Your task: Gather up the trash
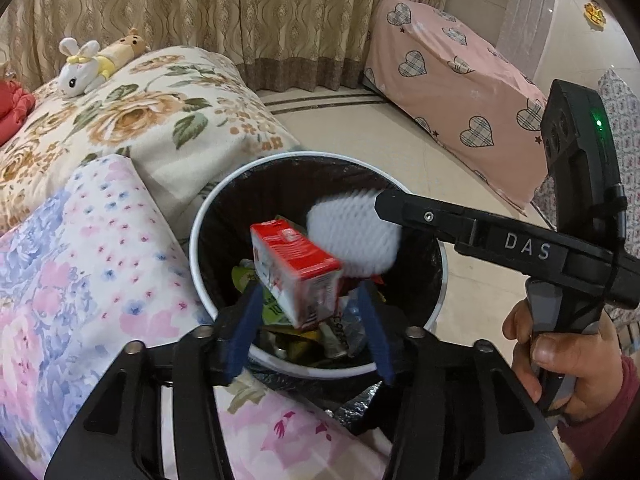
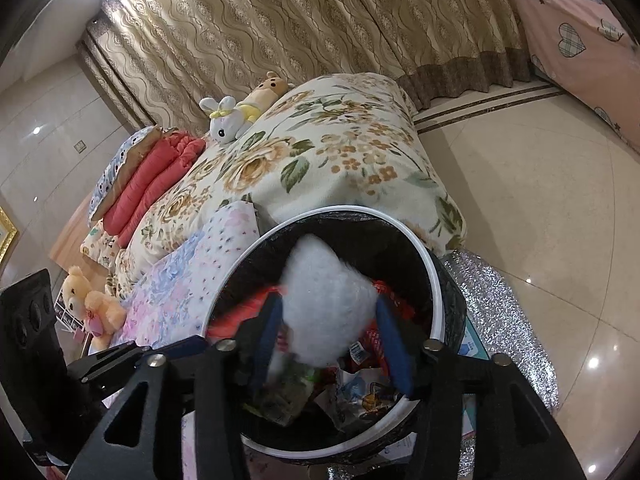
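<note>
Left claw (image 1: 310, 322): I see it spread wide at lower centre, the blurred red carton (image 1: 298, 270) between the blue fingers (image 1: 248, 320), touching neither as far as I can tell.
Right claw (image 2: 326, 340): spread too; the white foam net (image 2: 326, 310) sits blurred between its fingers, contact unclear.
Bin (image 1: 200, 216): mid-frame, black-lined, wrappers inside, just beside the floral bed (image 1: 120, 120).

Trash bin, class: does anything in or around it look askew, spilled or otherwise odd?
Nothing is spilled. The red carton is tilted and blurred over the trash bin, between open fingers. The white foam net is blurred above it too.
</note>
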`<action>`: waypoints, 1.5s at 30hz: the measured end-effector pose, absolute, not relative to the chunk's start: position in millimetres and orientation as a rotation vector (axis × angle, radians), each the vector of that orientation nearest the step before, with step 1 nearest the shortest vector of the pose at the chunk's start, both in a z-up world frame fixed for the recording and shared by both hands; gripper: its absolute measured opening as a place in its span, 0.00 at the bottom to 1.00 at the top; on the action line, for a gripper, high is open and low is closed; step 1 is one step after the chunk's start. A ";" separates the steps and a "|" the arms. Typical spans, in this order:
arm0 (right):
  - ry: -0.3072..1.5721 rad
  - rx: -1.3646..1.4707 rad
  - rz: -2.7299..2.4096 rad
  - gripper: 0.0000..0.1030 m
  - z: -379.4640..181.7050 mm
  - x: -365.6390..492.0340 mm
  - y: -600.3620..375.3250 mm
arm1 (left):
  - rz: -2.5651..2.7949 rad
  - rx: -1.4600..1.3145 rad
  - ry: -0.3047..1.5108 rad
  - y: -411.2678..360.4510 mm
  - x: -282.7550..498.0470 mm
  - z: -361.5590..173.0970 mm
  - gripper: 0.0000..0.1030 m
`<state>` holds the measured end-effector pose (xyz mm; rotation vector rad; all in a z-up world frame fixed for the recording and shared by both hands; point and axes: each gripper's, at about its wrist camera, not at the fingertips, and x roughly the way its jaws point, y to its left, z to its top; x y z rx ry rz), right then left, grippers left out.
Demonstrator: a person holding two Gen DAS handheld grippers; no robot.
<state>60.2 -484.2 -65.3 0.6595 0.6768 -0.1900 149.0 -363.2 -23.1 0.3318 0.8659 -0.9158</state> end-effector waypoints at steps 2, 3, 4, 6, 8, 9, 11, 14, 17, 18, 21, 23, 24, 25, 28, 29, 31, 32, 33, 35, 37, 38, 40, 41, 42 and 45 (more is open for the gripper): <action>0.668 0.662 -0.191 0.60 -63.5 58.8 -482.9 | -0.903 0.326 0.856 -355.6 145.4 -22.2 0.51; 0.664 0.665 -0.193 0.60 -62.6 57.5 -482.0 | -0.897 0.321 0.853 -352.3 144.9 -21.7 0.51; 0.660 0.666 -0.194 0.61 -61.6 55.7 -480.6 | -0.888 0.311 0.850 -346.8 143.8 -21.3 0.53; 0.649 0.668 -0.195 0.64 -59.1 52.6 -477.5 | -0.871 0.274 0.853 -332.9 142.8 -21.3 0.55; 0.637 0.666 -0.198 0.69 -56.4 48.9 -472.8 | -0.853 0.237 0.855 -320.8 142.4 -20.8 0.56; 0.631 0.666 -0.199 0.71 -55.2 47.0 -470.6 | -0.842 0.208 0.855 -310.8 141.1 -20.1 0.57; 0.618 0.667 -0.196 0.74 -52.0 42.1 -463.4 | -0.821 0.169 0.848 -294.9 138.3 -18.4 0.59; 0.595 0.664 -0.188 0.79 -47.1 33.5 -448.7 | -0.780 0.119 0.829 -271.4 130.3 -16.0 0.64; 0.571 0.659 -0.174 0.84 -44.0 24.8 -432.1 | -0.743 0.080 0.804 -247.9 120.6 -15.8 0.69; 0.565 0.655 -0.169 0.84 -42.7 22.8 -427.0 | -0.729 0.069 0.800 -241.0 118.1 -15.7 0.71; 0.553 0.636 -0.155 0.86 -39.9 15.2 -407.3 | -0.702 0.036 0.783 -219.7 108.1 -17.1 0.73; 0.541 0.623 -0.142 0.89 -38.8 9.4 -394.0 | -0.679 0.027 0.768 -206.3 101.3 -18.2 0.74; 0.537 0.617 -0.139 0.89 -38.4 7.3 -389.2 | -0.668 0.023 0.761 -199.8 98.6 -18.6 0.75; 0.532 0.611 -0.138 0.90 -38.4 4.6 -384.4 | -0.658 0.020 0.755 -194.7 95.2 -19.1 0.75; 0.523 0.592 -0.133 0.91 -39.9 -0.8 -369.3 | -0.616 0.010 0.721 -174.4 82.1 -19.9 0.76; 0.523 0.586 -0.128 0.91 -40.7 -2.0 -363.5 | -0.597 0.006 0.708 -167.1 78.0 -19.9 0.76; 0.522 0.574 -0.119 0.91 -41.0 -3.2 -356.8 | -0.562 0.001 0.681 -153.7 71.2 -18.0 0.76; 0.521 0.562 -0.117 0.91 -40.5 -3.8 -352.1 | -0.544 -0.001 0.667 -147.7 67.8 -16.2 0.76; 0.517 0.546 -0.115 0.91 -38.9 -4.1 -347.2 | -0.530 -0.003 0.651 -143.0 64.6 -13.9 0.77; 0.491 0.514 -0.118 0.92 -33.4 -6.5 -337.8 | -0.500 0.001 0.609 -132.8 58.5 -9.0 0.82; 0.457 0.472 -0.129 1.00 -28.7 -9.9 -328.0 | -0.449 0.011 0.562 -124.3 52.6 -5.3 0.92; 0.434 0.442 -0.138 1.00 -25.8 -11.8 -322.9 | -0.426 0.013 0.544 -120.5 50.8 -4.5 0.95; 0.402 0.382 -0.151 1.00 -23.2 -14.8 -313.0 | -0.380 0.007 0.512 -111.9 47.8 -4.0 0.99; 0.391 0.361 -0.151 1.00 -23.3 -15.1 -308.3 | -0.366 0.002 0.500 -108.0 46.4 -4.6 1.00; 0.385 0.345 -0.153 1.00 -24.6 -15.0 -304.9 | -0.359 0.000 0.493 -104.3 45.5 -4.8 1.00; 0.382 0.329 -0.149 1.00 -30.3 -13.1 -299.9 | -0.309 0.014 0.448 -96.5 40.8 -9.6 1.00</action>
